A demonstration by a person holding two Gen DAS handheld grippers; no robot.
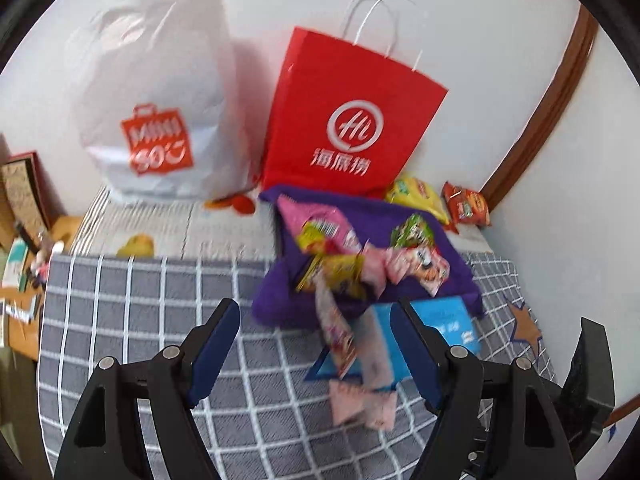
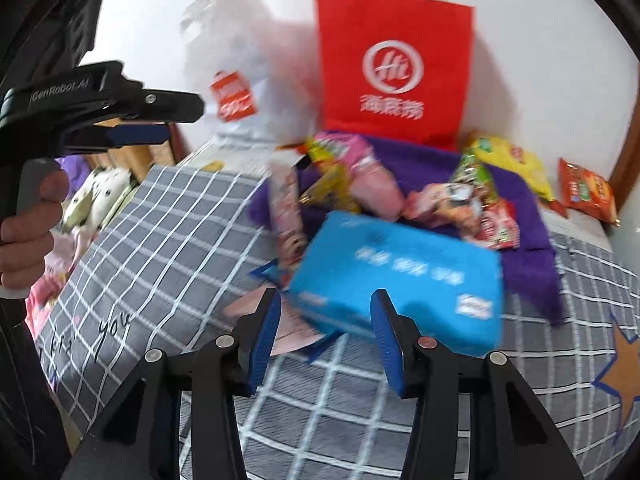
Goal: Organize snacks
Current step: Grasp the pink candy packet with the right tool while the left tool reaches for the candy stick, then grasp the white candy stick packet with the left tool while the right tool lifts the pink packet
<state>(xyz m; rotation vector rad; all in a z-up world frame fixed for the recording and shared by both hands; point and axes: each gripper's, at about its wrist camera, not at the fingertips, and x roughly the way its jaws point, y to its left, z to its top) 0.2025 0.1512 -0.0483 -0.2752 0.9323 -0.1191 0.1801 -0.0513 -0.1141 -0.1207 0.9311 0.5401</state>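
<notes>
Bed, grey checked cover | snacks (image 1: 352, 256) heaped unsorted on purple cloth (image 2: 528, 216) beyond both tongs | left tongs (image 1: 316, 344) spread, empty | right tongs (image 2: 326, 332) gaping before blue box (image 2: 400, 276), not pinching | sorting barely begun

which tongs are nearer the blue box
Right. The right tongs sit right at the near edge of the blue box, which fills the gap between them. The left tongs sit off to the box's left, over the checked blanket.

A bed with a grey checked cover (image 1: 140, 300) stands against a white wall (image 1: 480, 40) with brown trim (image 1: 552, 96).
</notes>
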